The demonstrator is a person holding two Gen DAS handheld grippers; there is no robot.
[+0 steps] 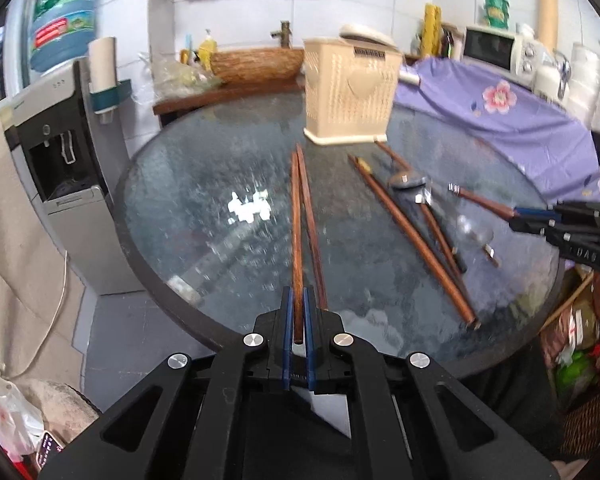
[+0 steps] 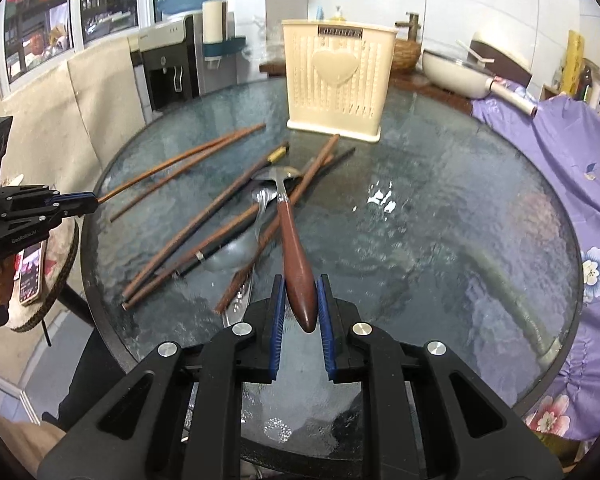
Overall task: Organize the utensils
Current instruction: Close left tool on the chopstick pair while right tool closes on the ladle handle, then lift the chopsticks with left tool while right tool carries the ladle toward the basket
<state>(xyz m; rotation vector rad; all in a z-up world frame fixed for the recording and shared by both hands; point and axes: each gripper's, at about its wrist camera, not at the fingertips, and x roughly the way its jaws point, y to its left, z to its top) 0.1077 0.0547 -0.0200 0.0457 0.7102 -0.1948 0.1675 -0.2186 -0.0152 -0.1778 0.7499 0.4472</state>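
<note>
Left gripper [image 1: 298, 300]: clamped on brown chopstick [image 1: 297, 220], second one lying alongside. Right gripper [image 2: 301, 292]: pinching wood-handled spoon [image 2: 290, 224], bowl over pile. Loose chopsticks [image 2: 204, 220] crossed on glass table [image 2: 440, 200]; overlaps hinder exact count; at least one bare metal spoon [image 2: 236, 252]. Beyond: one cream utensil holder [image 2: 336, 76], upright.

Each hand-held gripper [image 1: 299, 308] [image 2: 302, 300] is built of black angular plastic links; blue ribbed pads are fitted inside the fingers; round silver screws are set at the pivots.
</note>
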